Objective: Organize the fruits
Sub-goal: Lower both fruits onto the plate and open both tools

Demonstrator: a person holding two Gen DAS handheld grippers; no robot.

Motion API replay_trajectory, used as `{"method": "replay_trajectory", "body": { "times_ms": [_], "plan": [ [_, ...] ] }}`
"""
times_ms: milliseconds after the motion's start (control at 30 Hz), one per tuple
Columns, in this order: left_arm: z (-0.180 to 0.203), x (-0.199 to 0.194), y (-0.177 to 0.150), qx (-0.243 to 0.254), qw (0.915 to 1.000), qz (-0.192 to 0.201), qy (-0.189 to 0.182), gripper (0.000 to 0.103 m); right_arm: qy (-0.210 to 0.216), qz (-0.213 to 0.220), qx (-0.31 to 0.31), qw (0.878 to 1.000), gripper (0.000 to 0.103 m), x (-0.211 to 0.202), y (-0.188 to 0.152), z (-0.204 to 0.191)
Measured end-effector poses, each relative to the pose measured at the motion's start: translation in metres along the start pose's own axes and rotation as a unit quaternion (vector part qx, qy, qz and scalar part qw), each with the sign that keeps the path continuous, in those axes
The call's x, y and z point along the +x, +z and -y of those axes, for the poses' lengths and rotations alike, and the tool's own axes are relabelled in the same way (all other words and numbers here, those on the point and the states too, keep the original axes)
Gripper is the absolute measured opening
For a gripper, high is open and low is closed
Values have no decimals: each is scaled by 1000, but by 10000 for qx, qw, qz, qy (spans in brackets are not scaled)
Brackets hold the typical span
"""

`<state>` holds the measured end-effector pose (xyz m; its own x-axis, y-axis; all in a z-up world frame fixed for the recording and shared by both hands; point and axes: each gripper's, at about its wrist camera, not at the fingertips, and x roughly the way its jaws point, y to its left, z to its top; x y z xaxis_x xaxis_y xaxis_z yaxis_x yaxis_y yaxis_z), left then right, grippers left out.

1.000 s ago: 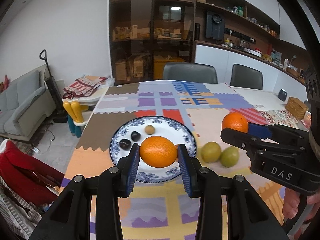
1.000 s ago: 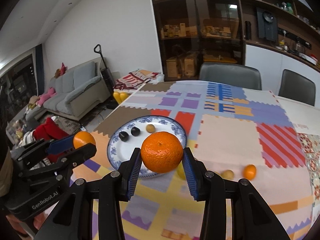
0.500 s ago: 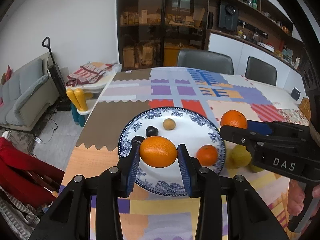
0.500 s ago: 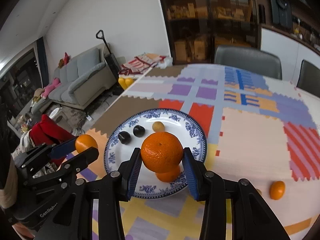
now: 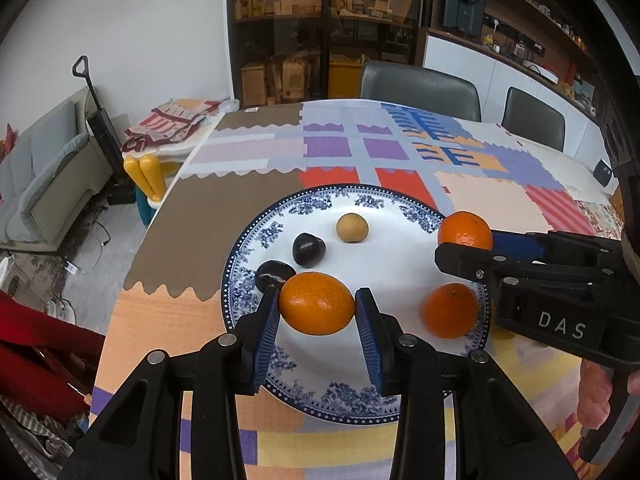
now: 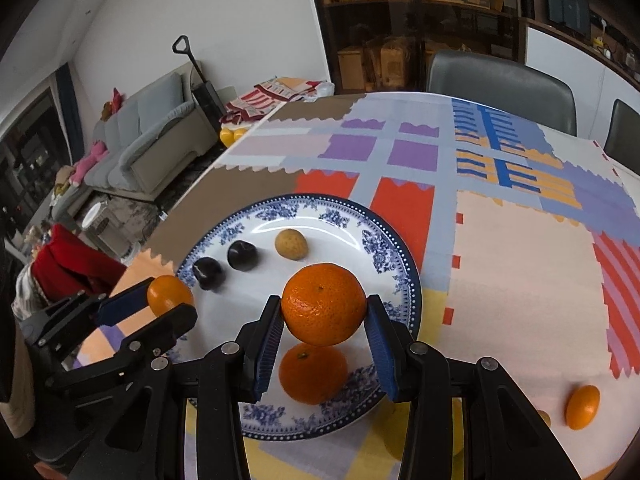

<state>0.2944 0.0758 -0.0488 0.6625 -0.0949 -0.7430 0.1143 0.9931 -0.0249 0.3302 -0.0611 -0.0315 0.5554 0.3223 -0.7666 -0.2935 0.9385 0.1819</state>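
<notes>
Both grippers, left gripper (image 5: 317, 314) and right gripper (image 6: 323, 312), are each clamped on an orange: the left orange (image 5: 317, 309) and the right orange (image 6: 324, 303) hang above the plate (image 5: 280, 216), presumably for setting down. A third orange (image 5: 451, 310) lies at the plate's 4 o'clock; two dark fruits (image 5: 308, 249) and a tan fruit (image 5: 352, 229) sit toward 11 o'clock, leaving the near centre free.

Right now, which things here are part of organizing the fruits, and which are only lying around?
Job:
left gripper with orange
right gripper with mandarin
plate
fruits on plate
stray orange

Lying about:
vacuum
sofa
chairs
</notes>
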Motion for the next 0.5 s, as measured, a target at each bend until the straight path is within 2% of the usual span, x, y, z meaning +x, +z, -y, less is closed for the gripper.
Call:
{"method": "replay_trajectory", "body": {
  "times_ms": [133,267,500],
  "plan": [
    [1,-3,0,55,10000,57,11,41,-8,-5,15,10000,43,2,-2,1],
    [3,-13,0,98,9998,160,81,52,-22,2,44,10000,44,1,-3,3],
    [11,-43,-3,60,9994,325,122,57,-31,290,-19,9996,46,-31,-13,1]
  ]
}}
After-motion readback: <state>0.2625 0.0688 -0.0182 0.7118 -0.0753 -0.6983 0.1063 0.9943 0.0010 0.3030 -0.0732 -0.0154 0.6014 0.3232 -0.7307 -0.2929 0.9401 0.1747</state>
